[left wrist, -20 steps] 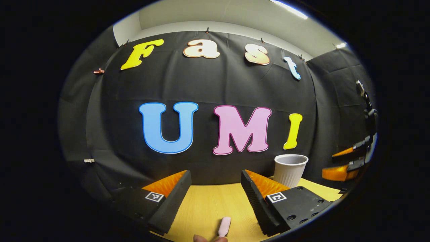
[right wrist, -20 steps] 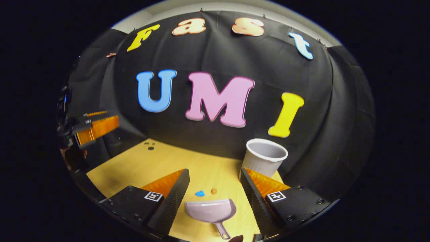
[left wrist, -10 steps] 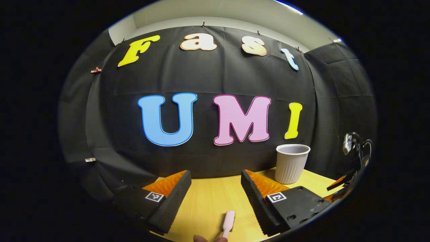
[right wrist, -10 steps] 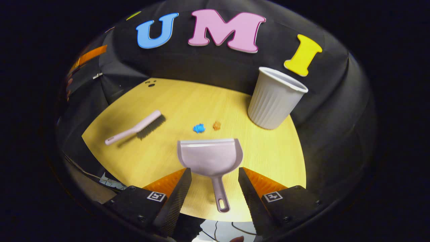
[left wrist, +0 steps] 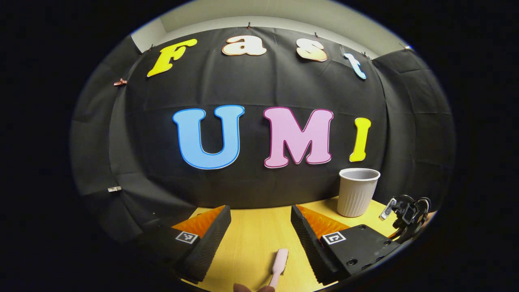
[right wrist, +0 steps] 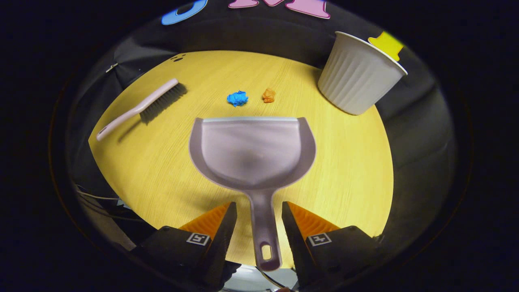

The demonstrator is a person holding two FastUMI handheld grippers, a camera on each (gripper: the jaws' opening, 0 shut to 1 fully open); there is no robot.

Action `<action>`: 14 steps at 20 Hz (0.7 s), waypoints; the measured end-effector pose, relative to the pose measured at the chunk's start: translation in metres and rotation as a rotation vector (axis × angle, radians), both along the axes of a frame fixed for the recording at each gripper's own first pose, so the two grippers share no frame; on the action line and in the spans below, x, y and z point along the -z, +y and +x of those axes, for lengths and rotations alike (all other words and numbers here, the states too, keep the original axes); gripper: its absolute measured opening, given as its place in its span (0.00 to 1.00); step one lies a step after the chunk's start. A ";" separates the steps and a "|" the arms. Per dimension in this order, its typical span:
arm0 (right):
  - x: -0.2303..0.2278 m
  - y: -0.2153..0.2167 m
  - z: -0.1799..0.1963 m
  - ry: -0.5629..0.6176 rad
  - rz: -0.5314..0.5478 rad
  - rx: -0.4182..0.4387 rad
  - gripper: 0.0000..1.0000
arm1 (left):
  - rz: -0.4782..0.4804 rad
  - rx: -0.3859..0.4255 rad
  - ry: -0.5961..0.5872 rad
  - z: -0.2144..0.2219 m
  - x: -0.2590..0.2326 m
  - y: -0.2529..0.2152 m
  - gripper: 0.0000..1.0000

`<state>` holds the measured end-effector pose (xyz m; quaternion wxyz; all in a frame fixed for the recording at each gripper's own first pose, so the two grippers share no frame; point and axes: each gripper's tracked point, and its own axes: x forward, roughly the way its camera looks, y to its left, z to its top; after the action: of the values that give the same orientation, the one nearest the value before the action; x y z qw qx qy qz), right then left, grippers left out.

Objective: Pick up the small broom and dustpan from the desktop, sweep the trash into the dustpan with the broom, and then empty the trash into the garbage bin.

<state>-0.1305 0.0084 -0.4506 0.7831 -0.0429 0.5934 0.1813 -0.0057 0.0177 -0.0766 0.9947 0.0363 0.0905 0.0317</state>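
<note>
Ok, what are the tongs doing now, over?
Right tongs open, straddling dustpan handle, not gripping. Left tongs open above broom handle. Trash bits ahead of pan. Nothing in the way.

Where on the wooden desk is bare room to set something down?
Bare wood lies between the pale long-handled brush and the grey plastic dustpan, and right of the dustpan, below the ribbed white bin. It is crowded ahead of the dustpan's lip, where the blue scrap and the orange scrap lie.
</note>
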 end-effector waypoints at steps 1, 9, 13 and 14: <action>0.006 0.003 0.001 0.012 -0.004 -0.007 0.74 | 0.004 -0.011 0.006 -0.001 0.001 0.002 0.95; 0.037 0.015 0.008 0.107 0.011 -0.012 0.53 | 0.011 -0.101 0.066 -0.007 0.017 0.013 0.95; 0.038 0.015 0.013 0.104 0.026 -0.004 0.37 | 0.003 -0.127 0.117 -0.004 0.035 0.009 0.95; 0.036 0.015 0.014 0.094 0.036 -0.004 0.37 | 0.006 -0.134 0.136 -0.002 0.043 0.009 0.95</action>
<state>-0.1164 0.0239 -0.4863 0.7547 -0.0215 0.6259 0.1955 -0.0077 0.0271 -0.1198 0.9818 0.0351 0.1600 0.0959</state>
